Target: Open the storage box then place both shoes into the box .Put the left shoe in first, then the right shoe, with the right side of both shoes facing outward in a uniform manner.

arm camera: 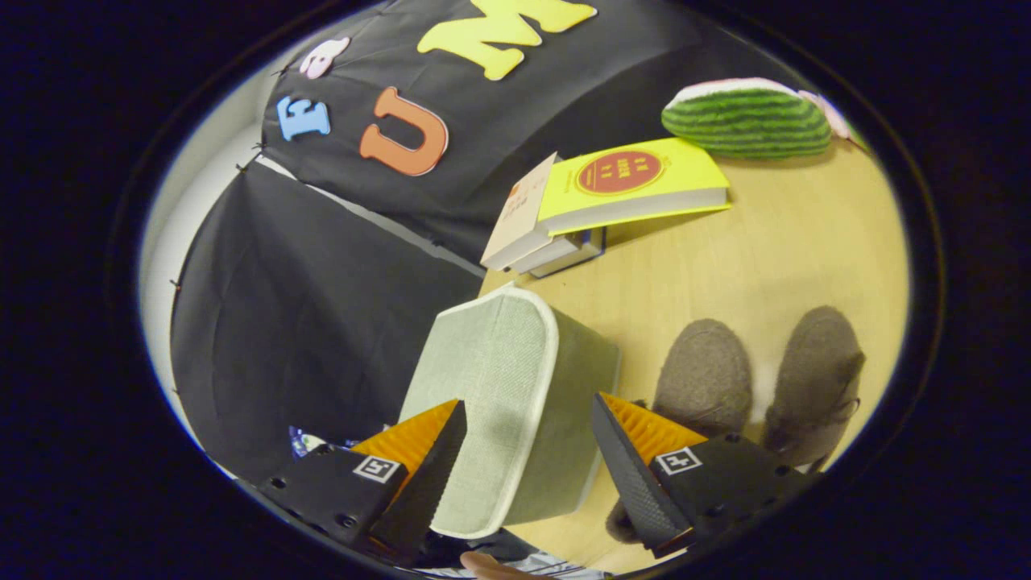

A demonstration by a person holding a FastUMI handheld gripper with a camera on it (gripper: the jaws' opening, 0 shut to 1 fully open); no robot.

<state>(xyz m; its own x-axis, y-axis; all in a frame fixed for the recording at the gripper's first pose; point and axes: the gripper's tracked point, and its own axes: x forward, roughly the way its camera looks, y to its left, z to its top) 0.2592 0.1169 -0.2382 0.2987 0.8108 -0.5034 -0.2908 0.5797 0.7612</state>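
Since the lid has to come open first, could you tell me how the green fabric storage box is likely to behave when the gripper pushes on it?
The storage box has woven cloth walls with piped edges, so it probably gives under pressure rather than staying stiff. It looks light, so it may slide on the smooth wooden table. The gripper is open with the box between its fingers, not pressing.

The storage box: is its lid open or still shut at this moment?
Shut. The storage box shows its white-edged lid lying flat on top, with no gap or inside visible. The open gripper has a finger on each side, and both shoes stand outside on the table.
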